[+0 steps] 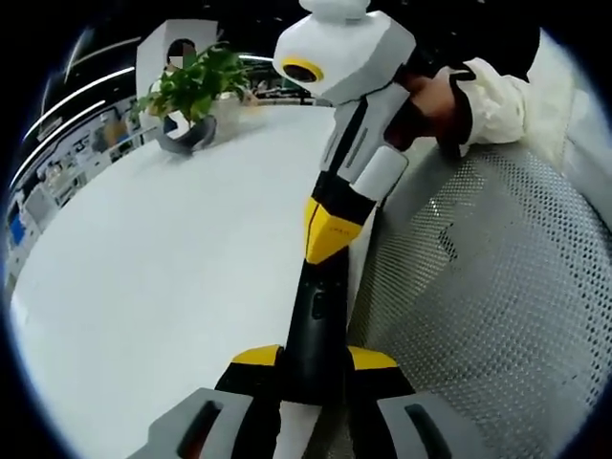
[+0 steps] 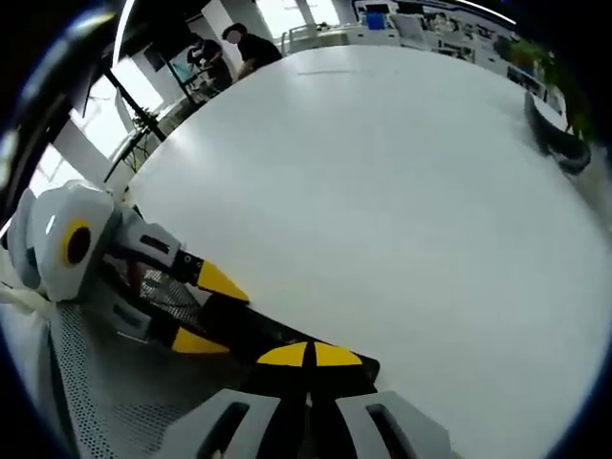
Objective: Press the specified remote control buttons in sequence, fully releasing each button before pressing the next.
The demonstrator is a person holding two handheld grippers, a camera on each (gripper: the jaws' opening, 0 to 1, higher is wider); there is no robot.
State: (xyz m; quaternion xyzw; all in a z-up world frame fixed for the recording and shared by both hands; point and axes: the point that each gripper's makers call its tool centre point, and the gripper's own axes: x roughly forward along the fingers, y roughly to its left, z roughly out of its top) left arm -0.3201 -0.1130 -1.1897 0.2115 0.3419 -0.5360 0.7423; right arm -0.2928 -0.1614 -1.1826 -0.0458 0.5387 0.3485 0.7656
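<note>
A slim black remote (image 1: pixel 320 306) stands between the yellow-tipped jaws of my left gripper (image 1: pixel 316 359), which is shut on its lower end. My right gripper (image 1: pixel 330 234) comes down from the top of the left gripper view, held by a hand (image 1: pixel 435 96), with its jaws shut and their yellow tips resting on the remote's upper end. In the right gripper view my right gripper (image 2: pixel 311 356) has its tips together against the remote (image 2: pixel 268 330). The left gripper (image 2: pixel 210 311) clamps the remote from the left. The buttons are too dark to make out.
A large white table (image 1: pixel 163 268) spreads beneath both grippers. A potted green plant (image 1: pixel 191 86) in a dark holder (image 2: pixel 555 134) stands at its far edge. A grey mesh surface (image 1: pixel 497 287) lies beside the table. People (image 2: pixel 239 43) stand far off.
</note>
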